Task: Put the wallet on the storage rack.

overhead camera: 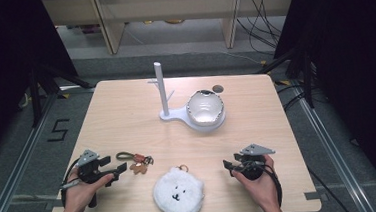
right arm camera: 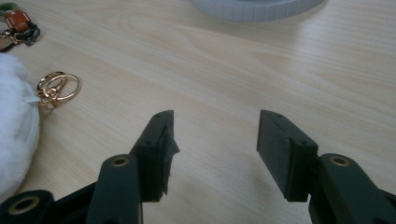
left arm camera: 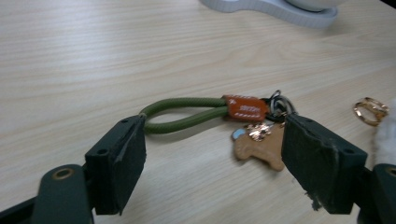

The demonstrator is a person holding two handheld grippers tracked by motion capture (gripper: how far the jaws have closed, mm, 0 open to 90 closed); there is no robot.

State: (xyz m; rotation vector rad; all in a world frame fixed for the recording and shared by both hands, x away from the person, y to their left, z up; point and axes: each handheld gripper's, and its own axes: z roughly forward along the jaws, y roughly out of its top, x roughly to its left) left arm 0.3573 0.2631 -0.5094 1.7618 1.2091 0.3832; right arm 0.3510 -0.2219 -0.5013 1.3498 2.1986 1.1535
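since the left gripper (overhead camera: pixel 114 172) sits just beside the green-looped keychain (overhead camera: pixel 134 160), its jaws spread and empty, the loop's long axis runs crosswise between them; the right gripper (overhead camera: pixel 233 166), jaws also apart, lies well beyond the white plush pouch (overhead camera: pixel 178 192).

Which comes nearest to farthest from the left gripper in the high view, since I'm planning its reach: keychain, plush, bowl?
1. Keychain, just right of the left gripper.
2. Plush, front centre.
3. Bowl, far, on the white stand.
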